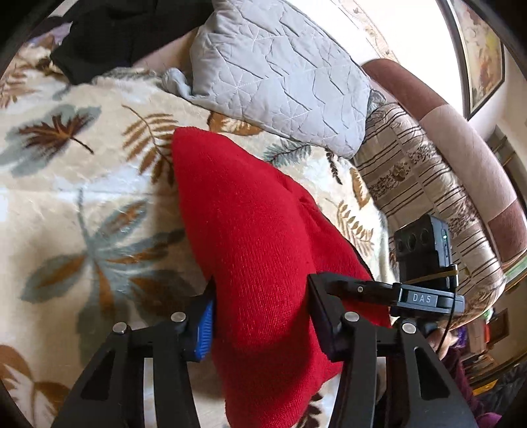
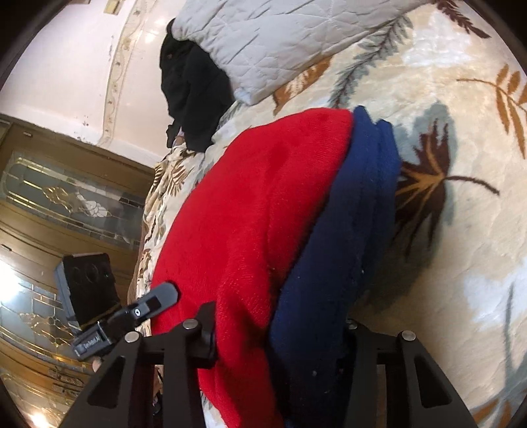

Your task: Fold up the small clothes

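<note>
A red knit garment (image 1: 257,230) lies folded on the leaf-print blanket (image 1: 82,171). My left gripper (image 1: 260,316) is shut on its near end, with the blue pad (image 1: 204,332) pressed against the cloth. In the right wrist view the same red garment (image 2: 250,210) lies on top of a navy blue garment (image 2: 349,230). My right gripper (image 2: 280,335) is shut on both layers at their near end; the fingertips are hidden by the cloth.
A grey quilted pillow (image 1: 280,72) lies beyond the red garment, and a black garment (image 1: 125,29) lies behind it. A striped cover (image 1: 425,197) drapes the bed's rounded footboard (image 1: 461,138). A wooden door with glass panels (image 2: 66,197) stands beside the bed.
</note>
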Demonstrator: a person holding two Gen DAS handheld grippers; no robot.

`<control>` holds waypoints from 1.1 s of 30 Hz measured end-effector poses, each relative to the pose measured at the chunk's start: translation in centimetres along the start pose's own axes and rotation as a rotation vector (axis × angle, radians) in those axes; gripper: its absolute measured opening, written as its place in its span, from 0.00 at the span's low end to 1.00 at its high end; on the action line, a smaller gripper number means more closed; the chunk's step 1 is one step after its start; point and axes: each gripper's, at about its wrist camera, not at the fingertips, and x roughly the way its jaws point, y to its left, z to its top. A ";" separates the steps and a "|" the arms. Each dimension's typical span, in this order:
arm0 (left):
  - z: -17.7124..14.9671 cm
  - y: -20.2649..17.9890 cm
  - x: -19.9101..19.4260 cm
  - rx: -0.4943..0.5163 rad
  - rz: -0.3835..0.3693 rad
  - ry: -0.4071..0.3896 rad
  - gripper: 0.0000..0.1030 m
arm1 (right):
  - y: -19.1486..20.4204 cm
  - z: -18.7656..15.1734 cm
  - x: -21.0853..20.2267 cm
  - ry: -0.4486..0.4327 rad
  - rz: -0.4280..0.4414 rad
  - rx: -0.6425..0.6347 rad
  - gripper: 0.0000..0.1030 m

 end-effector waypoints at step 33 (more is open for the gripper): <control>-1.0 -3.7 -3.7 0.359 0.649 -0.257 0.70 | 0.8 7.8 2.5 -0.098 -0.285 -0.015 0.39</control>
